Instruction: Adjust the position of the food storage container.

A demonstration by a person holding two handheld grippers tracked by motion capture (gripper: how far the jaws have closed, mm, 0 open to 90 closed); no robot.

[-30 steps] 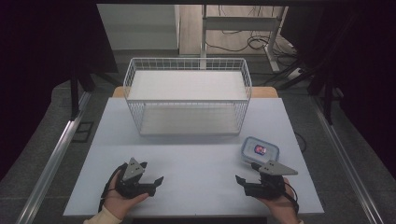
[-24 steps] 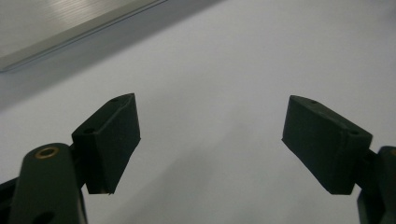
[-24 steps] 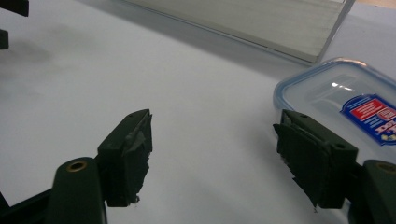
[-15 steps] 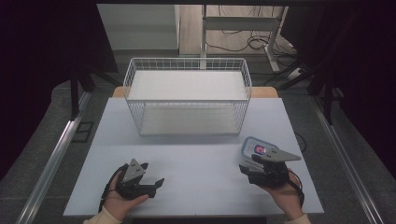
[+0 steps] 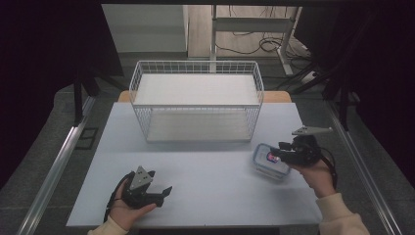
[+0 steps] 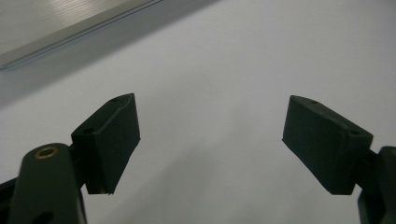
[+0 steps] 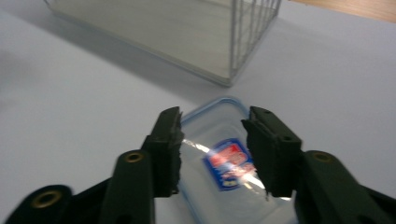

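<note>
Left gripper (image 6: 210,140): two black jaws rise from bottom corners, set wide apart, nothing between them. Left jaw pad faces inward, brass-coloured rivet on arm below it. Right jaw pad angled, two small holes on top edge. Pale table surface (image 6: 224,60) behind, bare between jaws. Metal rail (image 6: 60,18) crosses top left corner, dark band alongside.

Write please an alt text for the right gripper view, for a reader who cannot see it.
The right gripper hangs over a clear plastic food container with a blue-rimmed lid and a red and blue label; its two black jaws, which have just been closing, stand half open above the lid. Behind it, a white wire basket stands on the pale table.
</note>
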